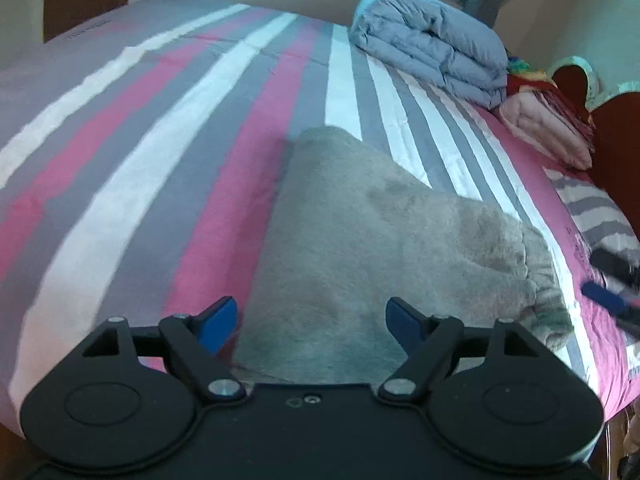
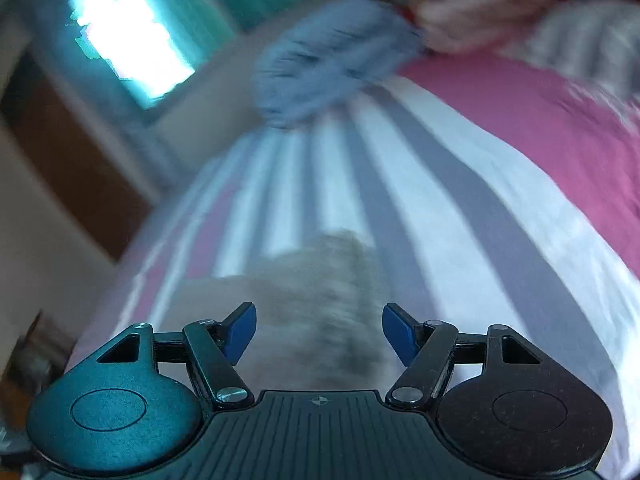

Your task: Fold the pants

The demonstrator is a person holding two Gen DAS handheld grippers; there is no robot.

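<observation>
Blue pads sit on the tips of the black fingers [image 1: 218, 324], and on both tools the fingers are spread wide with nothing between them. The left gripper [image 1: 311, 322] hangs just above the near end of the pants [image 1: 372, 240], not touching them as far as I can tell. The right gripper [image 2: 319, 334] is also open and empty, and its picture is smeared, so I can only say the pants [image 2: 320, 288] lie right in front of it. The pants are gray and fuzzy, like a soft towel. They lie in a long thick bundle on the bed [image 1: 120, 160], with a puckered, bunched end on the right side. I think they are light, floppy and not slippery, so they will sag and droop when lifted. A good place to pinch looks like the near edge, one tool at each corner, taking all the layers together. The bed sheet is smooth, with pink, gray and white stripes. Far back lie a puffy blue-gray quilt [image 1: 432, 44] and a pink folded blanket [image 1: 548, 128].
</observation>
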